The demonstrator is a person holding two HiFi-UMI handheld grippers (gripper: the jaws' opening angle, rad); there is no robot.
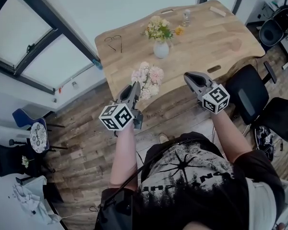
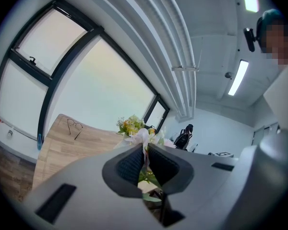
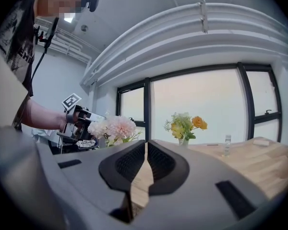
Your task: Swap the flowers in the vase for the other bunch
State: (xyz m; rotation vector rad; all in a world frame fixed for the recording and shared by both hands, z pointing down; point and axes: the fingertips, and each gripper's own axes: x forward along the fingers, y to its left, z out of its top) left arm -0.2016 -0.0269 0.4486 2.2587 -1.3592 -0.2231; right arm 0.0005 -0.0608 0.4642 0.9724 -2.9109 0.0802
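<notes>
A white vase (image 1: 161, 49) with a yellow and orange bunch (image 1: 159, 29) stands in the middle of the wooden table (image 1: 211, 37). My left gripper (image 1: 135, 89) is shut on the stems of a pink and white bunch (image 1: 148, 79), held over the table's near edge. In the left gripper view the stems (image 2: 145, 163) are pinched between the jaws, with the vase bunch (image 2: 131, 125) beyond. My right gripper (image 1: 188, 77) is shut with nothing in it, to the right of the pink bunch. The right gripper view shows the pink bunch (image 3: 111, 127) at left and the vase bunch (image 3: 185, 124) ahead.
A pair of glasses (image 1: 114, 42) lies at the table's left end, a small clear bottle (image 1: 186, 17) at its far side. A black office chair (image 1: 248, 94) stands right of me by the table's corner. Windows (image 1: 33, 42) run along the left wall.
</notes>
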